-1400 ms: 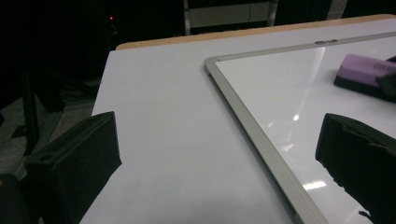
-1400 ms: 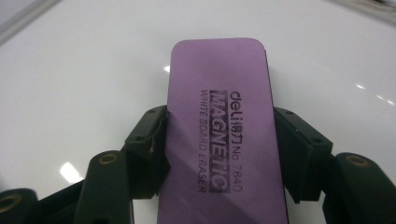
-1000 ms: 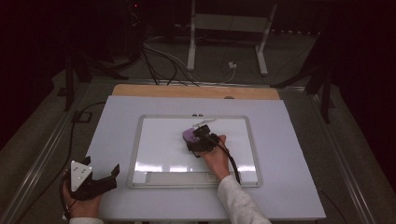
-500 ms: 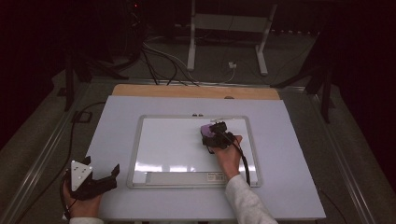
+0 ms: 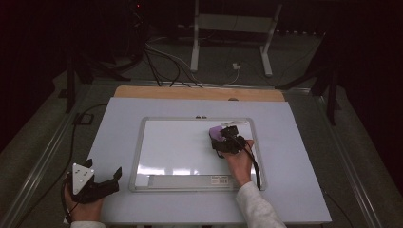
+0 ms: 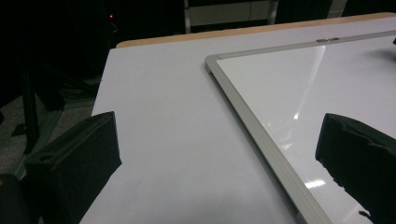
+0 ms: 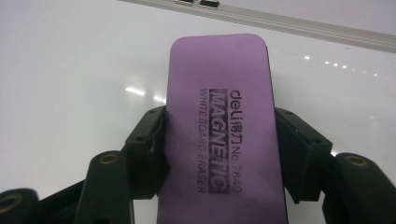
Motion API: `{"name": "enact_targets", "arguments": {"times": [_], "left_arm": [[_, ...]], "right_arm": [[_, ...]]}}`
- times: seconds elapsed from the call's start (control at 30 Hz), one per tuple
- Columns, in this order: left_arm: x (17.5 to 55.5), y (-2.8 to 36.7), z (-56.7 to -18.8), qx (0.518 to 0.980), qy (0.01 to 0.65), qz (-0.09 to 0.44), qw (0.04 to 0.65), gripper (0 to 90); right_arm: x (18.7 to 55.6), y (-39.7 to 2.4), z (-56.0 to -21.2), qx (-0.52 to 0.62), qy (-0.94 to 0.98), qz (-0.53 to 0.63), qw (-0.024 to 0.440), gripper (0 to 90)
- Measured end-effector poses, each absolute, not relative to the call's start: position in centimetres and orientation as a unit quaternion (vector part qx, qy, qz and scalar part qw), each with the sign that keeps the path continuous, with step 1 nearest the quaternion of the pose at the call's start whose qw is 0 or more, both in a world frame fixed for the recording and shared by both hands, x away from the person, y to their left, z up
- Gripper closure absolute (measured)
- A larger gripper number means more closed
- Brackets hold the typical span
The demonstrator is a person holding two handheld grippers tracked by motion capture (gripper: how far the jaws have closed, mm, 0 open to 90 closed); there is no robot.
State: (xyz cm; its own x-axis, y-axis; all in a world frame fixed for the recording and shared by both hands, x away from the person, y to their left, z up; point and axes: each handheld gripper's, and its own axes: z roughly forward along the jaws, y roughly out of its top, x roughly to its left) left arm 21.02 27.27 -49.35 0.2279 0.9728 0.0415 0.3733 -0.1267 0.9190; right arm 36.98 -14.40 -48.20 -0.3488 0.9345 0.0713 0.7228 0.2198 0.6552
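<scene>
A purple magnetic whiteboard eraser (image 7: 219, 126) is clamped between the two black jaws of the right gripper (image 5: 229, 142), one pad pressed against each long side, as is seen in the right gripper view. Its printed face is turned up toward the camera, and its far end is held over the glossy white surface of the whiteboard (image 7: 70, 84), close to the board's aluminium frame. Whether the eraser's underside is touching the board cannot be told.

In the high view the eraser (image 5: 217, 132) is found in the upper right part of the whiteboard (image 5: 176, 147), near the top edge of the frame, with the right gripper just behind it and the person's right hand (image 5: 240, 161) wrapped around the gripper body. A cable is trailed from it back toward the sleeve.

The whiteboard is laid flat in the middle of a pale table top (image 5: 294, 142), with a wooden strip visible along the table's far edge.

The left gripper (image 5: 102, 183) is held at the near left corner of the table, well apart from the eraser and off the whiteboard. Its jaws are spread wide with nothing between them; in the left gripper view the bare table (image 6: 163, 116) and the whiteboard's corner (image 6: 212, 60) are seen between the two pads.
</scene>
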Motion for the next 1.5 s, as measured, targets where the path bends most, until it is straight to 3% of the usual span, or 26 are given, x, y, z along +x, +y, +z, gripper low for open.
{"name": "enact_targets", "arguments": {"times": [0.97,1.5], "left_arm": [[21.1,27.2,-49.4,0.663,0.509,0.354,0.419,0.6],[21.2,27.2,-49.5,0.664,0.509,0.353,0.418,0.6]], "right_arm": [[40.4,-19.6,-49.6,0.601,0.722,0.288,0.185,40.9],[41.2,-20.5,-50.2,0.620,0.708,0.278,0.194,40.8]]}}
